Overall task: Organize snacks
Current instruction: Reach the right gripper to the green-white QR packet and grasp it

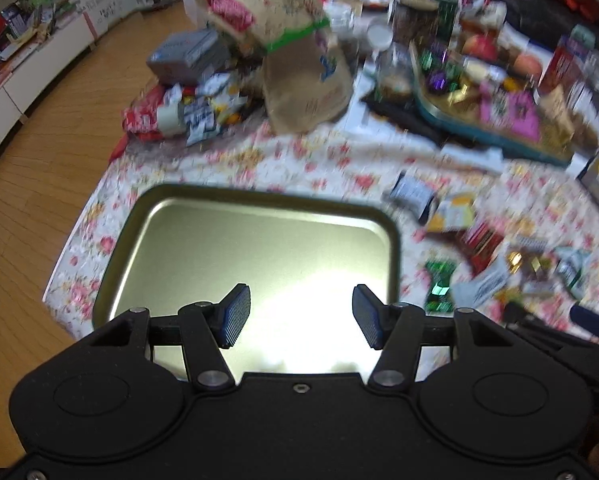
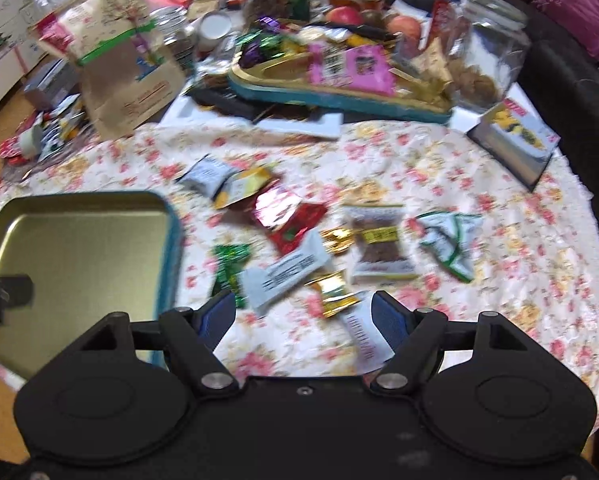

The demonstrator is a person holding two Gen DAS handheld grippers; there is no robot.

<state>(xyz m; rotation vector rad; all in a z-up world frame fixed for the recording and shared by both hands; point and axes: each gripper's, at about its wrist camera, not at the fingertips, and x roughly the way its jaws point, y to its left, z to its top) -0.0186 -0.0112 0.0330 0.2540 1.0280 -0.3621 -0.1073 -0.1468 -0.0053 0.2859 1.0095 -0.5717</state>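
An empty gold metal tin (image 1: 203, 252) with a teal outer wall sits on the floral tablecloth; it also shows in the right wrist view (image 2: 79, 236). My left gripper (image 1: 301, 314) is open and empty, hovering over the tin's near part. Several small wrapped snacks lie scattered to the tin's right: a green candy (image 2: 229, 260), a white packet (image 2: 287, 276), gold candies (image 2: 331, 292), a red wrapper (image 2: 289, 216), a brown snack pack (image 2: 379, 244). My right gripper (image 2: 303, 316) is open and empty, just above the white packet and gold candies.
A brown paper bag (image 2: 123, 60) stands at the back left. A teal tray (image 2: 339, 80) heaped with sweets, jars, fruit and a clear cookie container (image 2: 483, 52) crowd the back. A small box (image 2: 515, 136) lies at right. The table's left edge drops to wooden floor (image 1: 31, 184).
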